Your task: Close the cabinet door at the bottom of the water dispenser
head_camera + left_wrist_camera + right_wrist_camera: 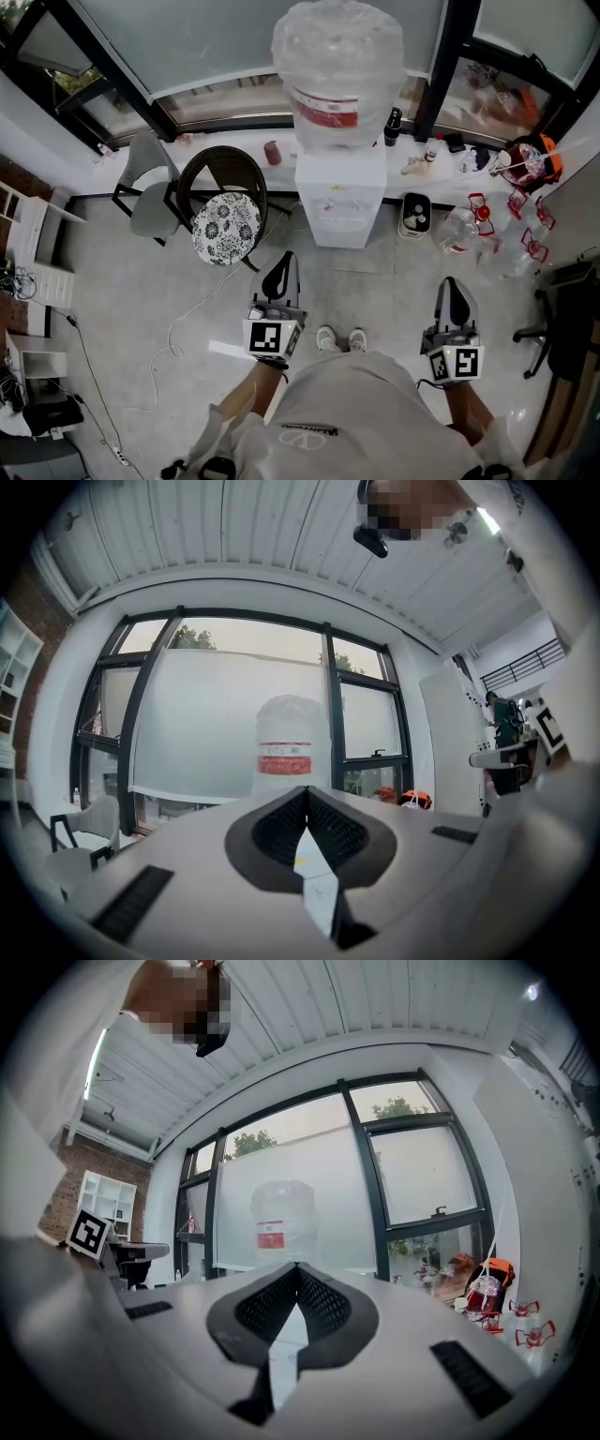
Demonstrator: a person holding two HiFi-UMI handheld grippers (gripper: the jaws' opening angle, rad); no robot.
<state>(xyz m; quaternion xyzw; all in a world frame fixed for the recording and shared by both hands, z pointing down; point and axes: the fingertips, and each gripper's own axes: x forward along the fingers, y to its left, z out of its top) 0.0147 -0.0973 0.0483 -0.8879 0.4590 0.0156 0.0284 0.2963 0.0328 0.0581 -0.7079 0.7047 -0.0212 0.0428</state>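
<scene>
A white water dispenser [340, 202] stands against the window wall with a big clear bottle [339, 70] on top. From above its lower cabinet door is hidden, so I cannot tell how it stands. My left gripper [279, 264] and right gripper [454, 289] are held level in front of it, well short of it, one on either side of the person's feet. Both are shut with nothing between the jaws. In the left gripper view the closed left gripper [307, 797] points at the bottle [284, 747]. The right gripper [297, 1271] likewise faces the bottle [278, 1222].
A round chair with a floral cushion [226, 227] and a grey chair [150, 192] stand left of the dispenser. A small bin [416, 216] and several empty water bottles [464, 228] lie to its right. A white cable [187, 319] trails across the floor, and an office chair [562, 319] is at far right.
</scene>
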